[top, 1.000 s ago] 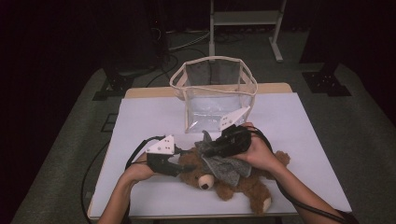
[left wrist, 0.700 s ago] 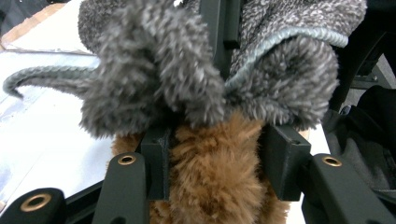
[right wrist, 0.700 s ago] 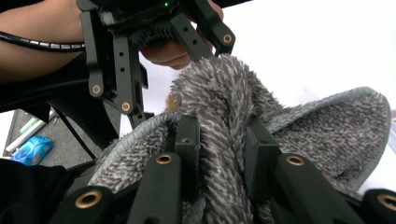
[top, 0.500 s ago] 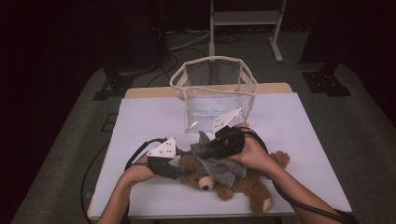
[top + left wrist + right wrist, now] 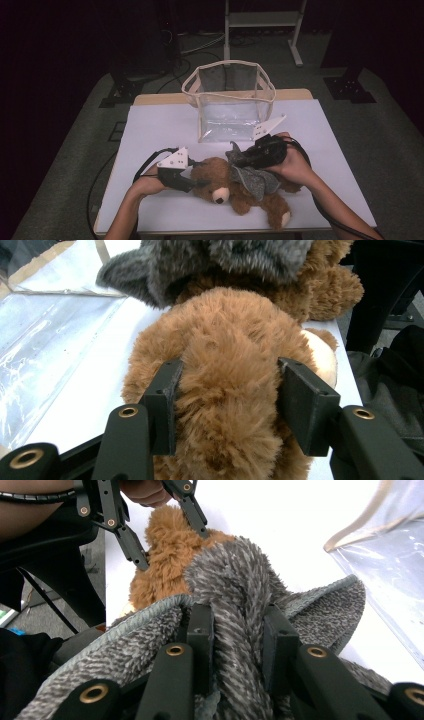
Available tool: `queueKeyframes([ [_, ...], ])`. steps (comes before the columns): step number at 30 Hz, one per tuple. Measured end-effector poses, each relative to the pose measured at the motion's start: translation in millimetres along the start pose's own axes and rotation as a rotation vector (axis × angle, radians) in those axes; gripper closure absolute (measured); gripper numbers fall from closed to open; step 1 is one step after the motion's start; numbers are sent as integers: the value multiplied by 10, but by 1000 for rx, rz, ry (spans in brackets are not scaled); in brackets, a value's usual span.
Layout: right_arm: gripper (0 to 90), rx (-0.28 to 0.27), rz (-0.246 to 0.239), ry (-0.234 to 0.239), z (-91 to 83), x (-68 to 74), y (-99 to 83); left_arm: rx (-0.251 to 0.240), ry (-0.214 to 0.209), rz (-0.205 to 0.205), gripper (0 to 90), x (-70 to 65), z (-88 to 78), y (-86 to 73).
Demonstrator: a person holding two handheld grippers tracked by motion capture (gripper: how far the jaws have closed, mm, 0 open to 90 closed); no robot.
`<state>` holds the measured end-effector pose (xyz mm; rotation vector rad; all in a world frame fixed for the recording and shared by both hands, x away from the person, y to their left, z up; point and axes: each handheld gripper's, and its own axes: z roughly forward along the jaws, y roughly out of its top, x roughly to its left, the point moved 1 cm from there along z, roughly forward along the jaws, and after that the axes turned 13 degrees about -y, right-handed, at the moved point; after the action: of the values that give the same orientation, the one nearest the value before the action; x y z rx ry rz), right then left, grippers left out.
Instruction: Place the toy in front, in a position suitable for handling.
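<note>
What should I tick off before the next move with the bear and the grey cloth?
1. Left gripper grips the bear by the head; its jaws have just been opening a little, fur between them: ok.
2. Right gripper shut on the cloth: ok.
3. Cloth draped over the bear's body: ok.
4. Bag upright, mouth open, behind the bear: ok.
5. Bear lying fully on the table: ok.
6. Whether the cloth is attached to the bear: cannot tell.

Left gripper point(image 5: 200, 183) clamped, right gripper point(image 5: 239, 161) pinched closed
</note>
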<state>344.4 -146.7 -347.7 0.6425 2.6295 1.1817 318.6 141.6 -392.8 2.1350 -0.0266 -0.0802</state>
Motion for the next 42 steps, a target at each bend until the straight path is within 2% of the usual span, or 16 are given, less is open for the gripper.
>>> queueKeyframes([
  [5,701,-11,17,12,-16,11,-70,-9,9,17,450,-5,-9,47],
  [7,700,-10,11,20,21,48,-69,-25,17,9,403,-3,3,78],
  [11,697,4,-18,27,129,132,-22,-7,31,4,316,8,100,131],
  [15,696,17,-52,18,190,192,31,22,37,15,334,-4,154,120],
  [17,697,15,-49,15,162,178,34,24,34,11,354,-8,141,110],
  [24,697,-21,-17,-22,-100,78,-40,19,22,3,362,-12,129,86],
  [30,698,-42,13,-70,-379,4,-228,19,19,-4,361,-13,121,77],
  [36,698,-101,89,-98,-765,-116,-462,29,20,0,360,-13,118,83],
  [40,698,-114,118,-149,-1034,-192,-569,33,18,1,361,-20,119,90],
  [42,697,-106,131,-161,-1107,-213,-607,37,17,2,360,-20,119,94],
])
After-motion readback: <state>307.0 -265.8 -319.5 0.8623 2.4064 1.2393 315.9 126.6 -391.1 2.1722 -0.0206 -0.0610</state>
